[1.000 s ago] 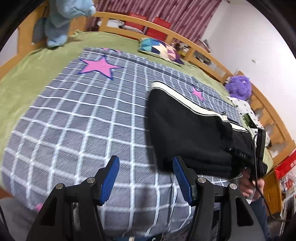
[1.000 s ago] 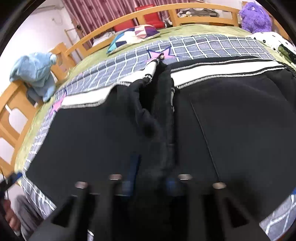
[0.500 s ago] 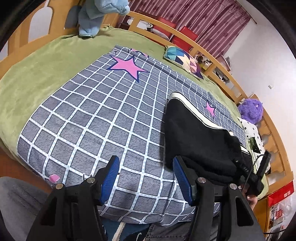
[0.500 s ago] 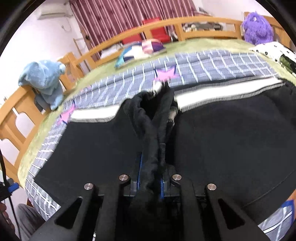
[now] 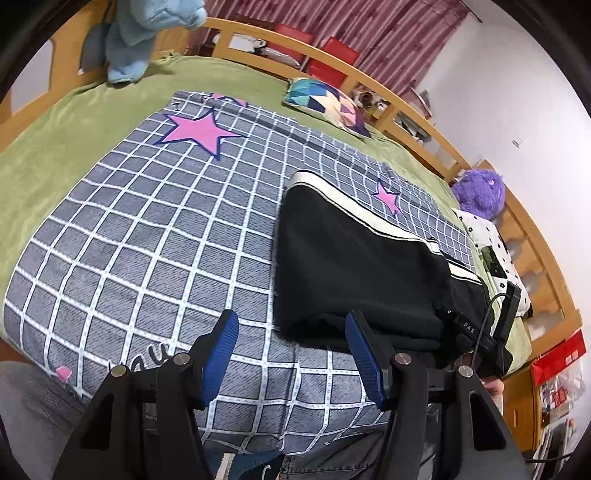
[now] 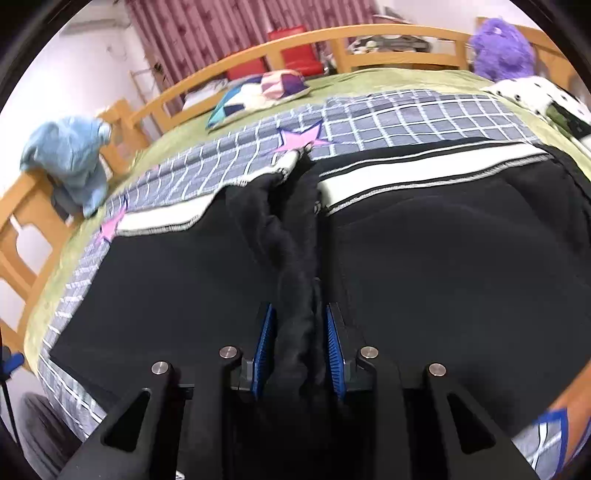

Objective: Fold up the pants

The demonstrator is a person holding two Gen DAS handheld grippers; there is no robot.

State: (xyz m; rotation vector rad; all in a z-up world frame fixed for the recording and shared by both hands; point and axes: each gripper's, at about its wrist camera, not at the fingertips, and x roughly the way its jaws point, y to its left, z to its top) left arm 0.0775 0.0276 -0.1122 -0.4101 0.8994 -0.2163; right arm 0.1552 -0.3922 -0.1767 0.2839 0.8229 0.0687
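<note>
Black pants [image 5: 351, 266] with a white side stripe [image 5: 369, 218] lie folded on the checked blanket [image 5: 147, 240]. My left gripper [image 5: 291, 321] hangs open above the blanket, just off the pants' near left corner, with nothing between its blue pads. In the right wrist view the pants [image 6: 461, 258] fill the frame, and a raised ridge of black fabric [image 6: 291, 258] runs between the pads of my right gripper [image 6: 298, 308]. Its jaws are opening; a narrow gap shows on each side of the ridge. That right gripper [image 5: 498, 332] also shows at the pants' right end.
A wooden rail [image 5: 388, 88] rings the bed, which is covered by a green sheet [image 5: 55, 155]. On it are a blue plush [image 5: 140, 33], a patterned pillow [image 5: 325, 99], a purple plush [image 5: 480, 192] and a dotted white cloth [image 5: 495, 243]. A person's grey-clad leg [image 5: 33, 413] is at the near edge.
My right gripper's jaws have parted from the ridge of black fabric they were pinching. The left gripper has drawn back and upward from the pants, still open.
</note>
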